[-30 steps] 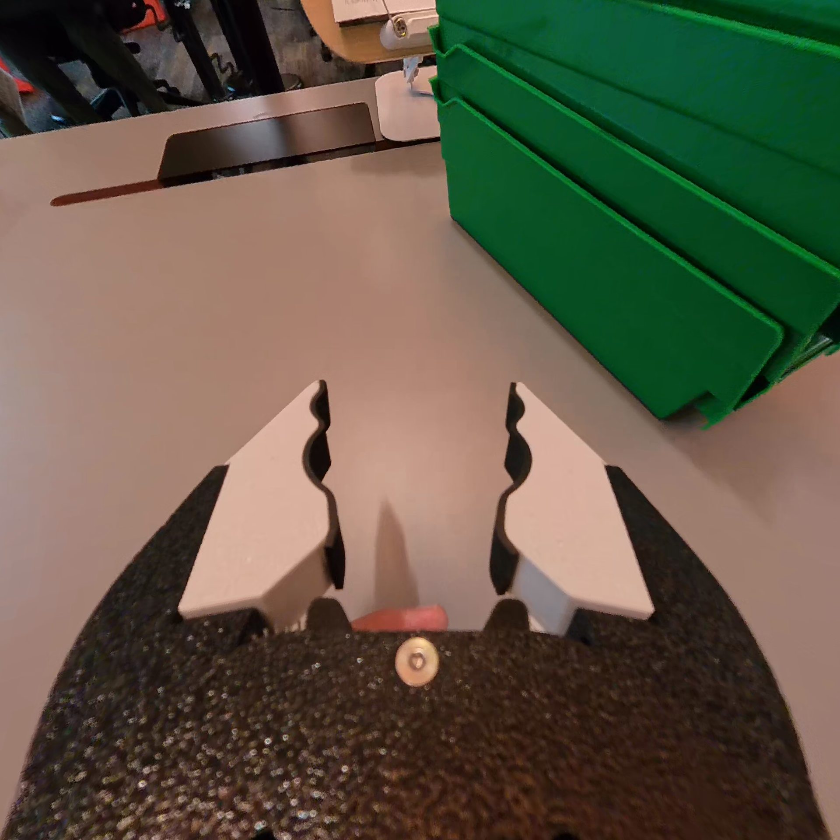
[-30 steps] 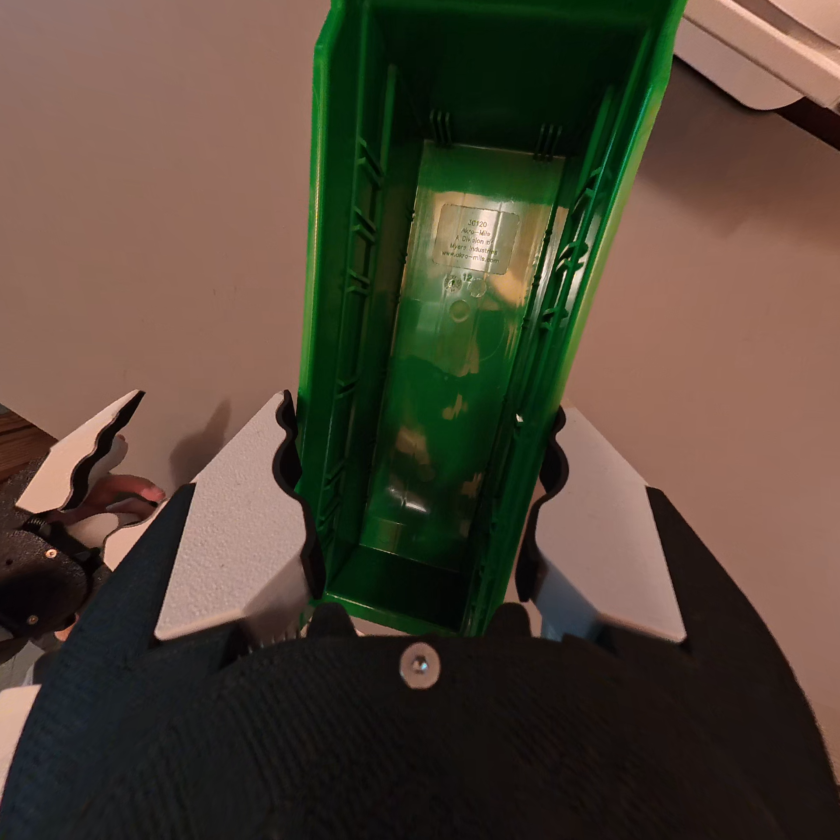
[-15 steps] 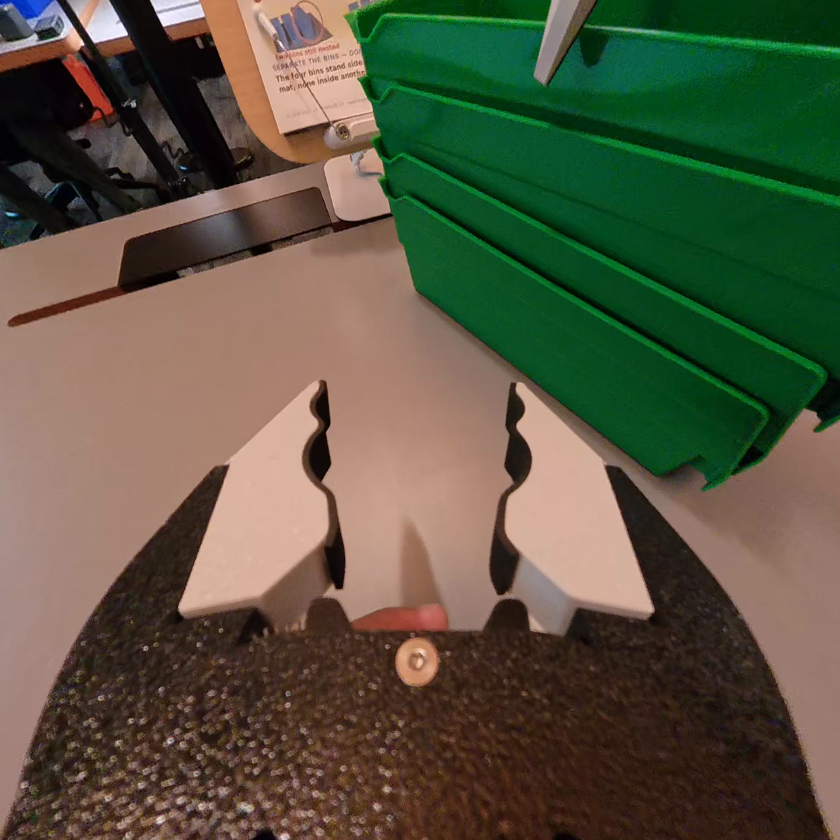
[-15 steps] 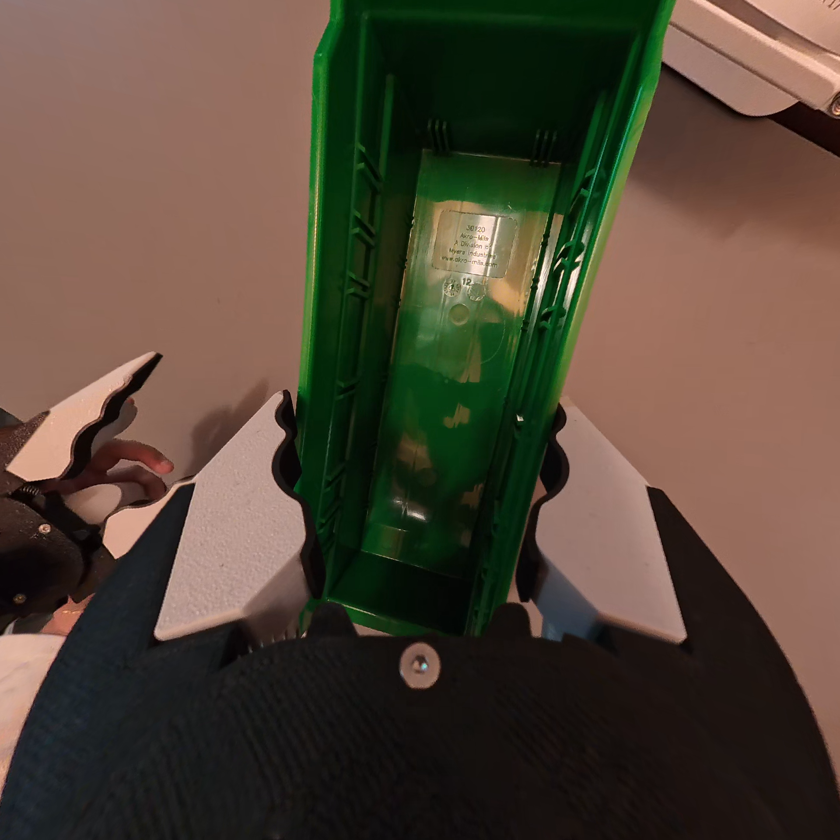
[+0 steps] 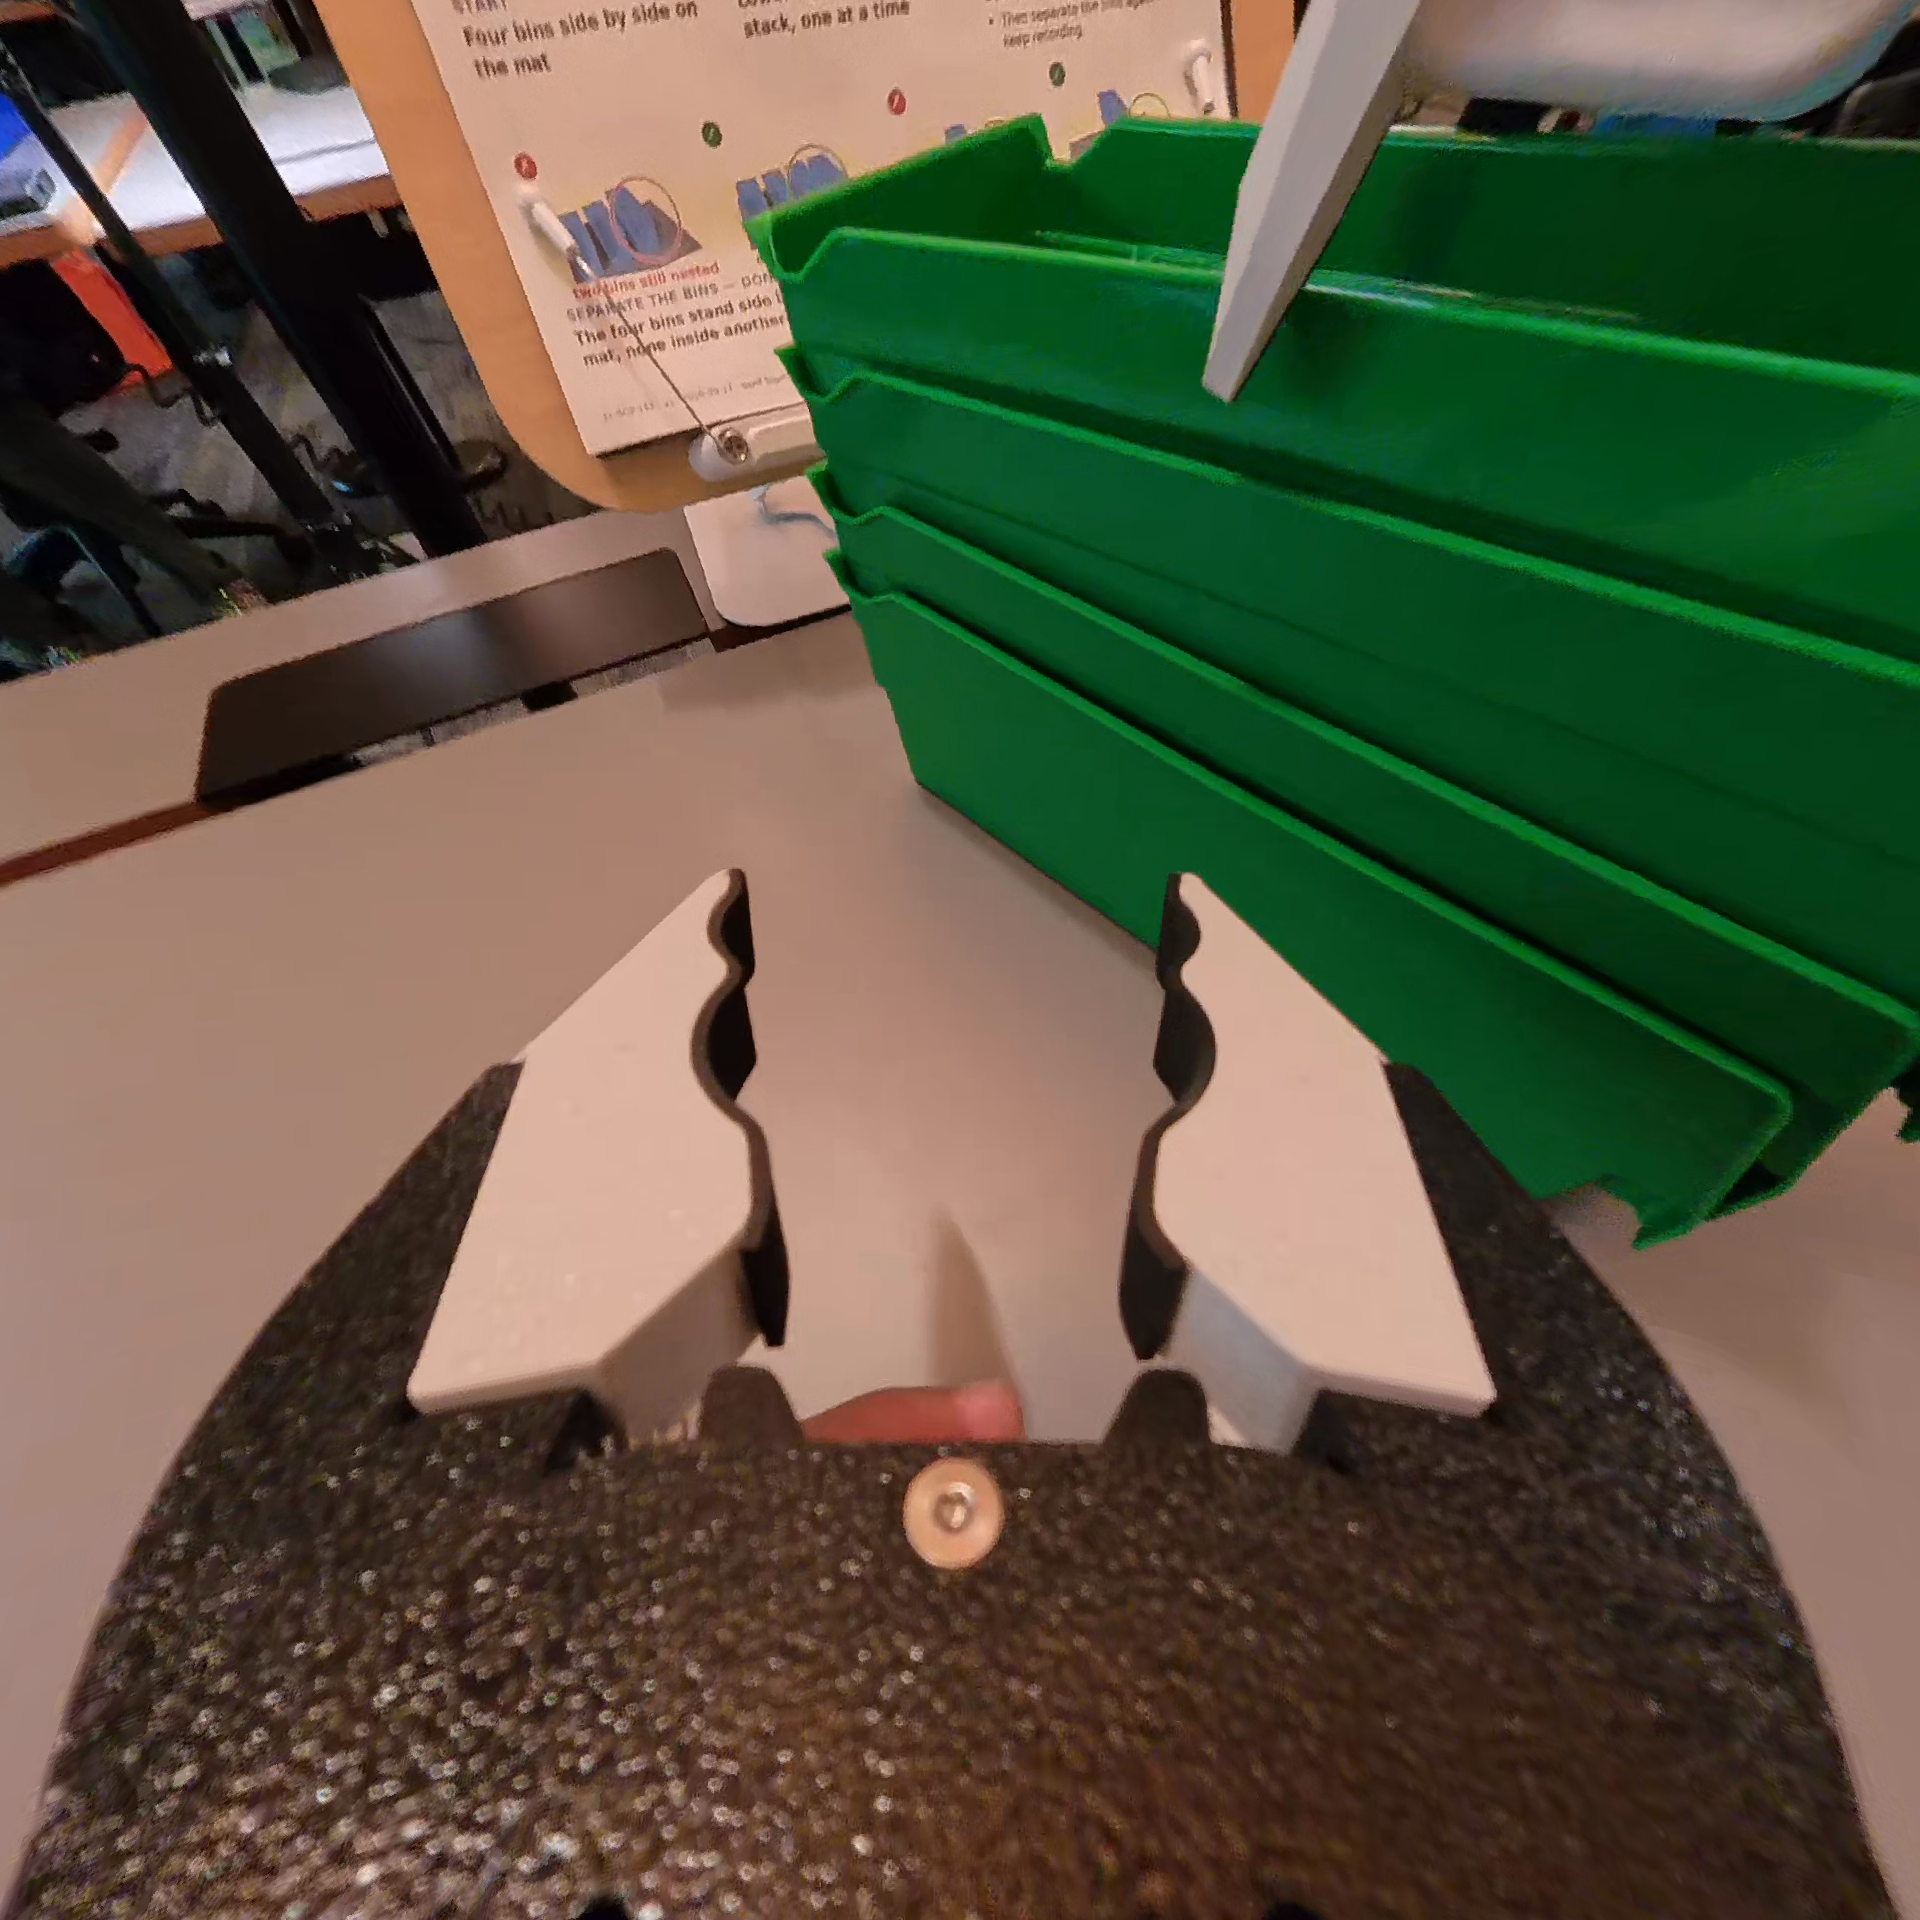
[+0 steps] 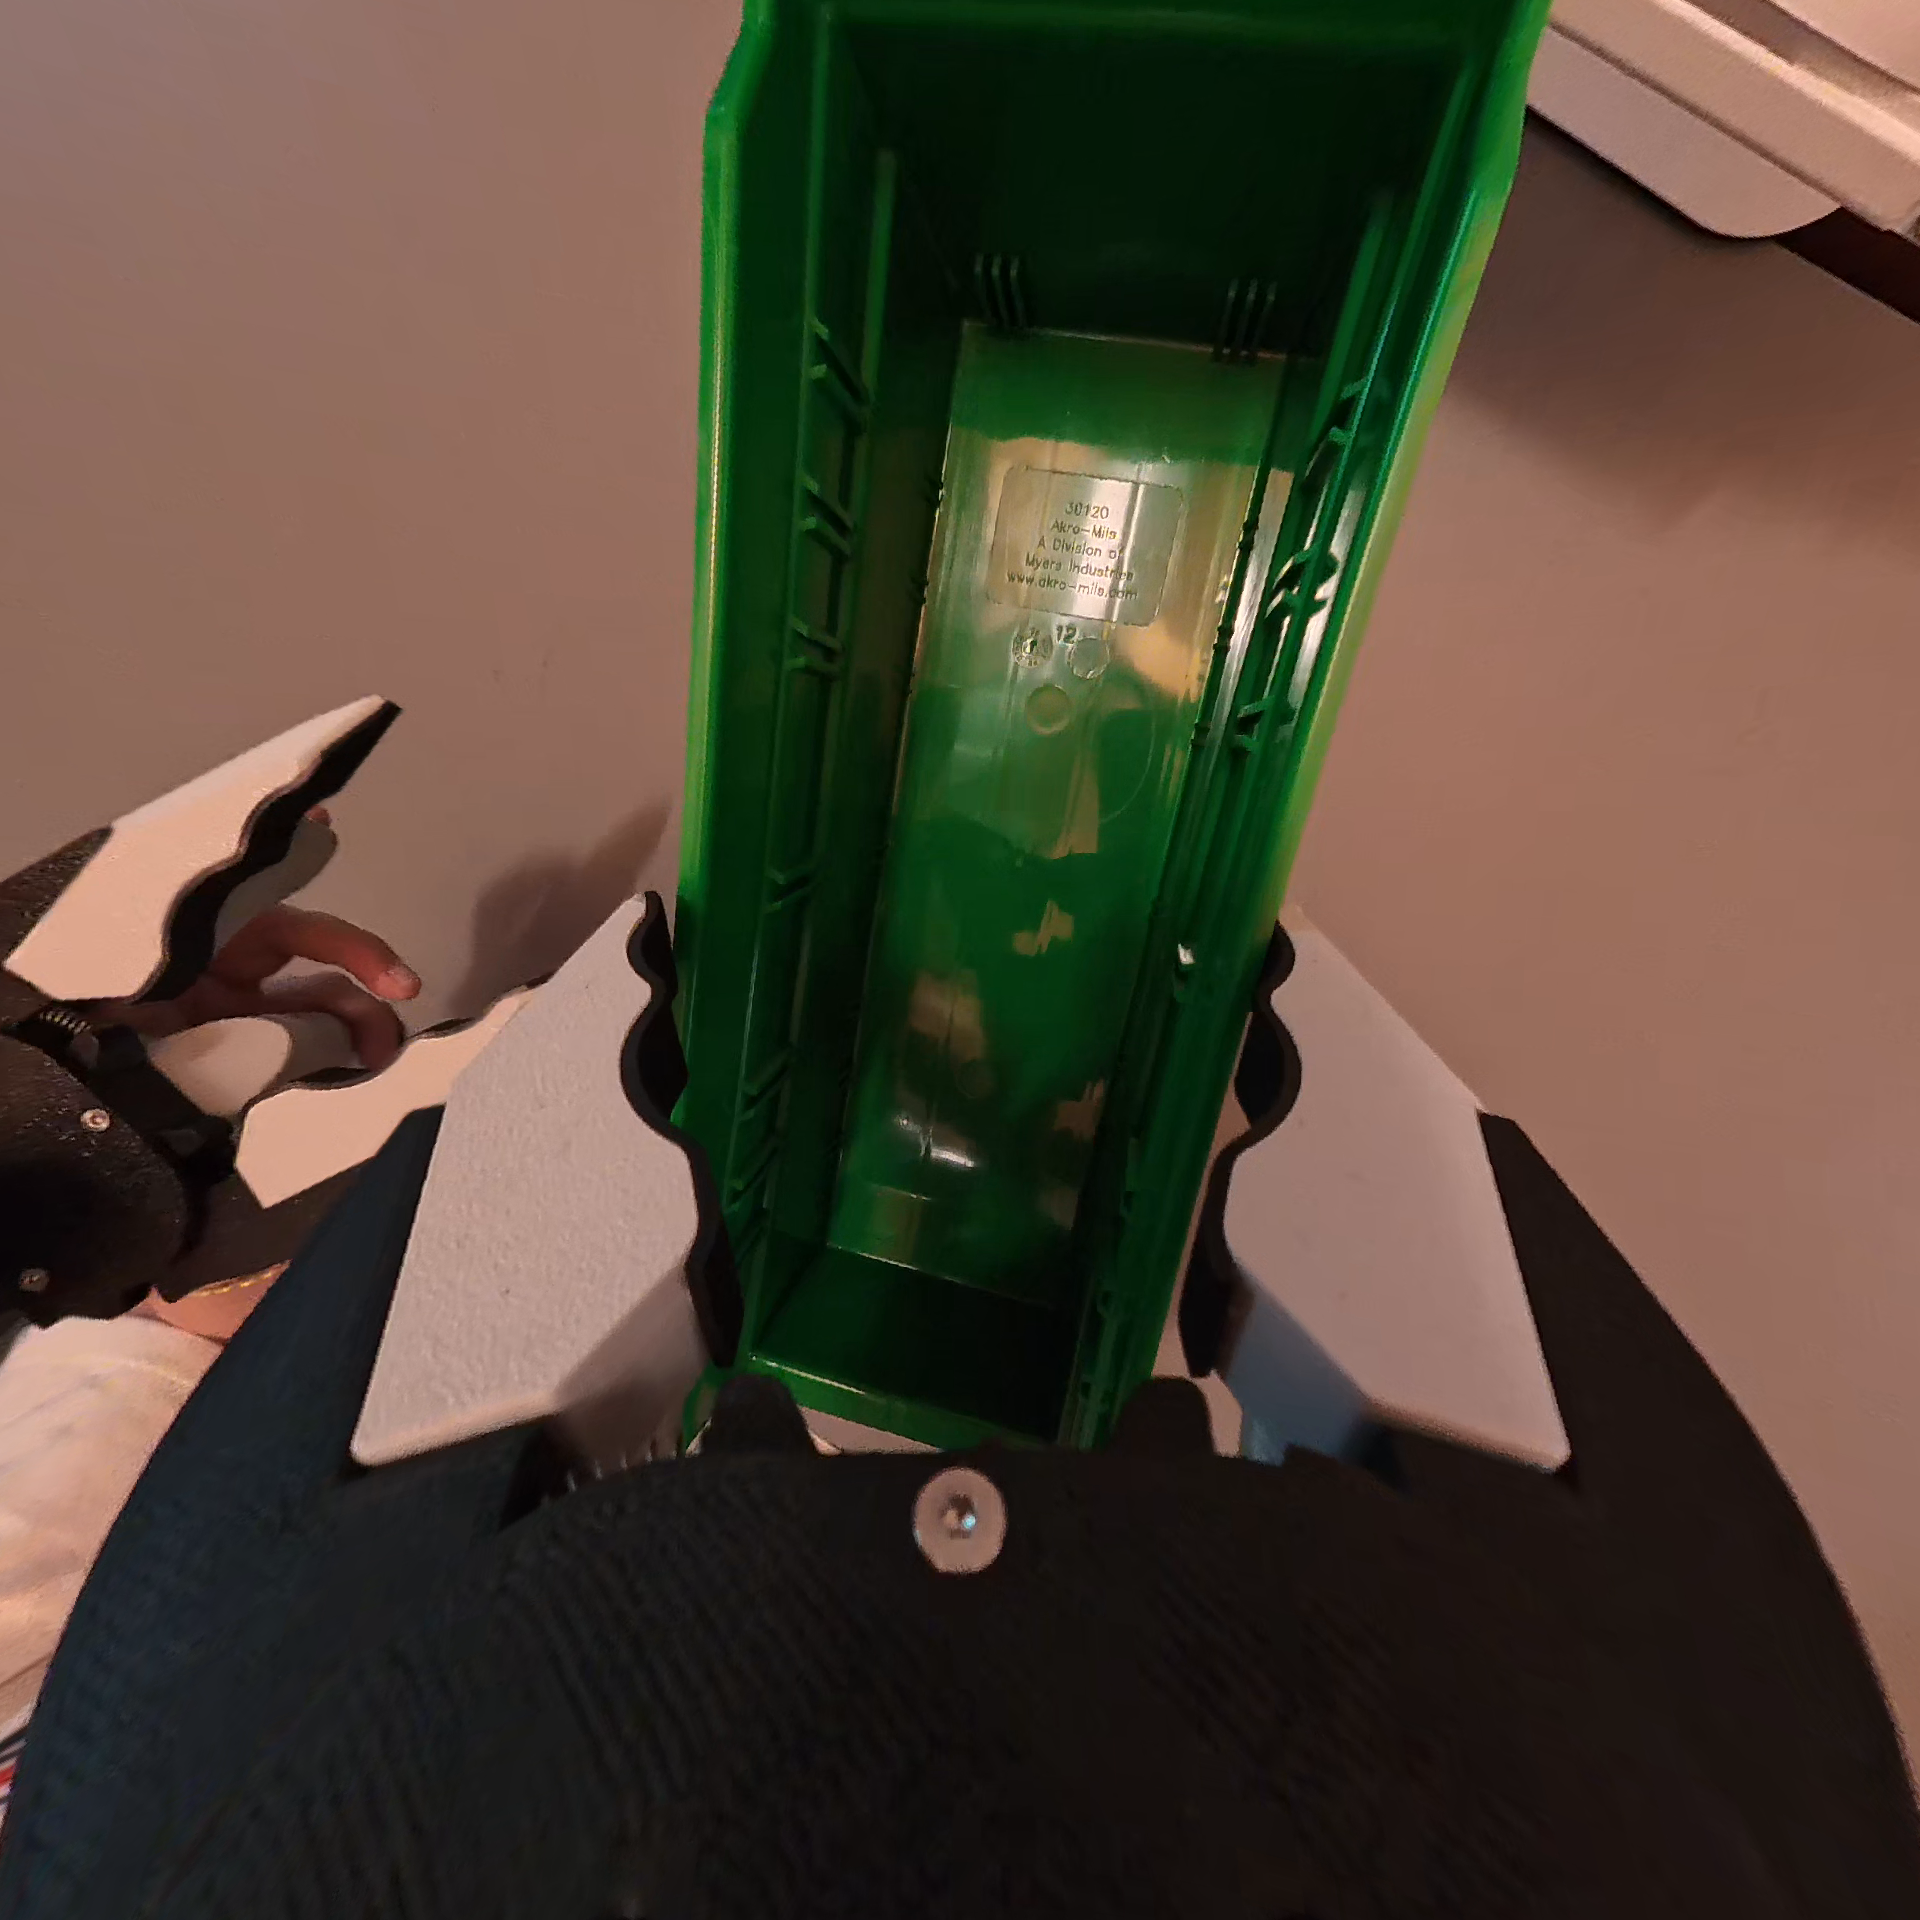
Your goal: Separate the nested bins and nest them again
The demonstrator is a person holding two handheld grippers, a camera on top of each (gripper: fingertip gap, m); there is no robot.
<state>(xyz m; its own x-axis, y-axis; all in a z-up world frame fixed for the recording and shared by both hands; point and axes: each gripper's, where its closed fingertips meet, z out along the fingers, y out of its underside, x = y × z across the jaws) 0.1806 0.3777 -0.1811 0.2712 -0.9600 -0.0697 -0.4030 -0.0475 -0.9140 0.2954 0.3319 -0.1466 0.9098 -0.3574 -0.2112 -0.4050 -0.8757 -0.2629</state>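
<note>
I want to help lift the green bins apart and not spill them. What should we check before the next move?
1. The right gripper has its fingers against both side walls of the top bin: ok.
2. The top bin has nothing inside to fall out: ok.
3. The left gripper is open and empty: ok.
4. The left gripper steadies the lower bins: not ok. It sits beside them over the table, touching nothing.
5. The top bin is loose from the bin under it: cannot tell.
6. There is bare table beside the stack to set a bin down: ok.
</note>
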